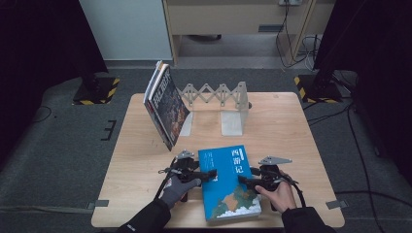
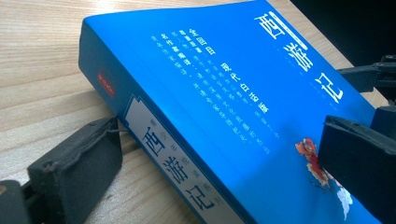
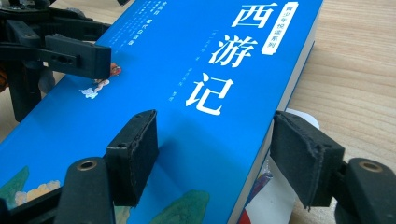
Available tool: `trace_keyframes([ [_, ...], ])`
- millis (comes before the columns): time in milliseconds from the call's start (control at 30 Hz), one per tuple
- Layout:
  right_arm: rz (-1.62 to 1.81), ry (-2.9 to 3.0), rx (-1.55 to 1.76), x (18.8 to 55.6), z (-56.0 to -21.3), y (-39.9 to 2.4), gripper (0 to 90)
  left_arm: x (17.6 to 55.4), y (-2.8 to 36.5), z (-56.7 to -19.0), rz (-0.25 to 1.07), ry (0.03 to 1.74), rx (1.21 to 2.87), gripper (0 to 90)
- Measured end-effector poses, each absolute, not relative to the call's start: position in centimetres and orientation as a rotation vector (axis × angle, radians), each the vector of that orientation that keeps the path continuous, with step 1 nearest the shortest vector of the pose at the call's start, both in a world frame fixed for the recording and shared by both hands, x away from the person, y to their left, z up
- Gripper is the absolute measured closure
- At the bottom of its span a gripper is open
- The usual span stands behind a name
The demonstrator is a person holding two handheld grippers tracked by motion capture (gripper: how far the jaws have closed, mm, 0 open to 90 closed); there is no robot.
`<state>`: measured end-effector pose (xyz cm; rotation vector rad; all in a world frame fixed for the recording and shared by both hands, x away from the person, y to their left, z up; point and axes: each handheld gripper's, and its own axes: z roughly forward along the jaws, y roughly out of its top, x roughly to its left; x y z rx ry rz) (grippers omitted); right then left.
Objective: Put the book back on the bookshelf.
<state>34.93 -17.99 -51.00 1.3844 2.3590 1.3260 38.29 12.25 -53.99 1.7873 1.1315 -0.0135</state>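
Straddling the blue book (image 1: pixel 231 182) from either side — left gripper (image 1: pixel 210 174) and right gripper (image 1: pixel 244 181), jaws apart around its edges, pads not pressing.

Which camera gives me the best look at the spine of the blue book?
The left gripper view: the blue book's spine faces the camera, its white label readable. The high view shows the book from above, spine as a thin left edge. The right gripper view shows cover and page edges.

Grey knit glove on the left hand (image 1: pixel 179 187), bare right hand (image 1: pixel 278 192), dark sleeves, black grippers topped with grey three-cornered plates, black cables trailing, worn foam jaw pads.
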Motion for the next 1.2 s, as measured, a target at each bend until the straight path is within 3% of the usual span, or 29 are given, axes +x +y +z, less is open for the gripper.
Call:
trace_keyframes([
  [300,1.324,2.355,1.423,35.0,-51.1,-18.0,32.0,38.8,12.4,-54.0,-0.044,1.145,1.758,0.3],
  [533,1.337,2.355,1.45,35.2,-51.2,-18.1,31.0,38.8,12.6,-53.9,-0.081,1.195,1.721,10.0],
  [600,1.338,2.354,1.45,35.2,-51.2,-18.1,31.0,38.6,12.5,-54.0,-0.169,1.215,1.69,18.5],
  [1033,1.353,2.359,1.448,35.3,-51.3,-18.3,30.7,39.0,12.7,-53.3,-0.237,1.224,1.716,24.7],
  [1200,1.364,2.373,1.453,35.4,-51.3,-18.6,30.8,39.1,12.7,-52.0,-0.247,1.158,1.712,33.9],
])
